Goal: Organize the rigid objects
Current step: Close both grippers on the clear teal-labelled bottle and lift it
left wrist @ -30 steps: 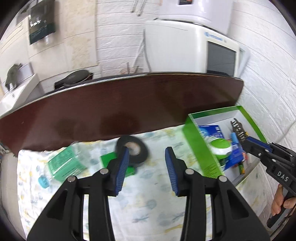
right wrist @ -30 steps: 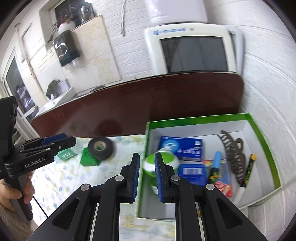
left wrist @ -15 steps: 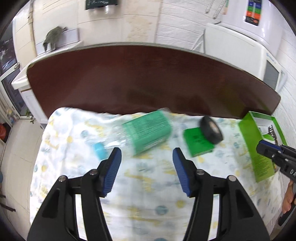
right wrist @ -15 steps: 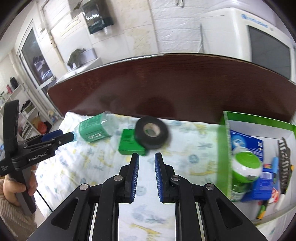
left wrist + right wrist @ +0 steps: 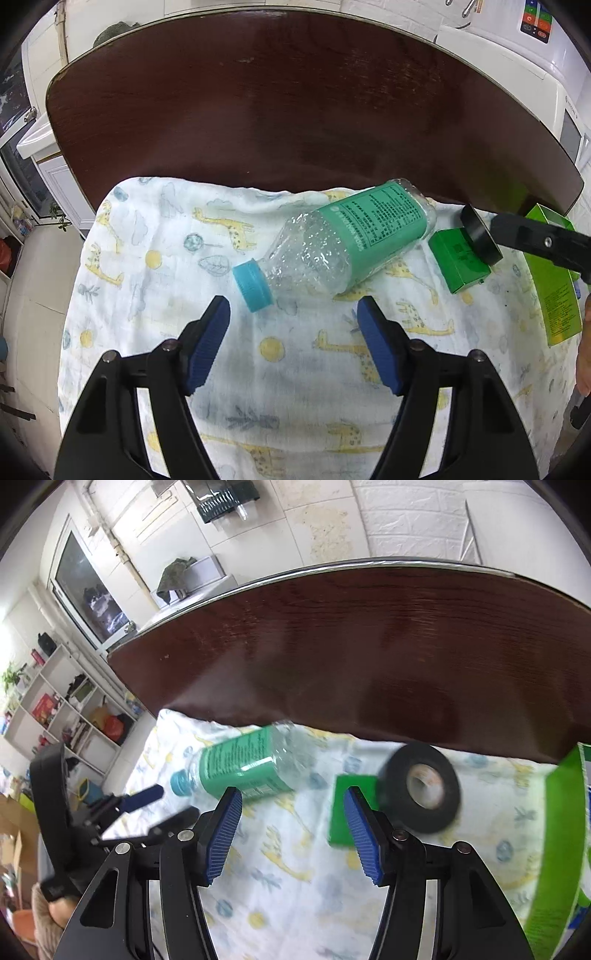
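Both tongs gaped empty: left tongs (image 5: 293, 314) faced the bottle (image 5: 340, 243) at twelve o'clock, right tongs (image 5: 293, 808) the green box (image 5: 341, 812), likely for boxing.

Open green cardboard box (image 5: 565, 834): cut off at right edge.
Black tape roll (image 5: 421, 788): motion-blurred, covering small green box's (image 5: 351, 812) right end.

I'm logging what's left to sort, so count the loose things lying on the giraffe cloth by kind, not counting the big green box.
Plastic bottle: 1
Small green box: 1
Black tape roll: 1
Total: 3
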Demonstrator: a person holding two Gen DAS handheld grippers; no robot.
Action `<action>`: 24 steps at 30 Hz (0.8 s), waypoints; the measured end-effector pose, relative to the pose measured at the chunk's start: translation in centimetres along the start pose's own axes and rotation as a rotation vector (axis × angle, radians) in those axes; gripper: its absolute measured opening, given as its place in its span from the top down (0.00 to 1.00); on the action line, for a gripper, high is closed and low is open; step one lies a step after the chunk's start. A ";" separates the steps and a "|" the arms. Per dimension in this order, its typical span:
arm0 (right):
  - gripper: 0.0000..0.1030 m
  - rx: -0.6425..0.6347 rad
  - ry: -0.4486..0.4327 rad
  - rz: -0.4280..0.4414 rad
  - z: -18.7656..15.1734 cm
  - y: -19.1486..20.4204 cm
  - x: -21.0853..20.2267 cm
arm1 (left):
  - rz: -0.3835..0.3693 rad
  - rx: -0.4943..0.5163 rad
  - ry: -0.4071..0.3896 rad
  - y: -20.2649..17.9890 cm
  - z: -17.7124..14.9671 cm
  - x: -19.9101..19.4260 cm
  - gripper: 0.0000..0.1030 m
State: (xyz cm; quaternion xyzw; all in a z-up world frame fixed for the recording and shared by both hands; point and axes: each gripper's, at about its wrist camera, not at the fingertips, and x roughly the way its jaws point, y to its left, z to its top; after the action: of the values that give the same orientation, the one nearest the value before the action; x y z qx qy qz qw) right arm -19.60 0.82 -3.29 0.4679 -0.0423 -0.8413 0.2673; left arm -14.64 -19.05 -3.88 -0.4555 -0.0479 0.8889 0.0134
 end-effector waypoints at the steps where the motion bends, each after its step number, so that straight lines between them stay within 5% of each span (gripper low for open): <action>1: 0.42 0.005 0.004 0.011 0.4 0.1 0.6 | -0.001 0.006 0.000 -0.1 0.2 0.3 0.31; 16: 0.35 0.078 0.126 0.087 3.1 -0.2 7.6 | -0.096 -0.009 0.014 0.7 2.1 3.9 0.25; 24: 0.34 0.022 0.087 0.062 2.8 1.0 7.7 | -0.119 0.010 -0.005 0.9 2.5 4.2 0.20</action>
State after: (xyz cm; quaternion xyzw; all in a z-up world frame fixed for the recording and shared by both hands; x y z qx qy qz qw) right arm -24.65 -4.28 -7.27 0.5054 -0.0543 -0.8109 0.2898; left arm -19.06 -19.85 -5.93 -0.4497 -0.0703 0.8878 0.0685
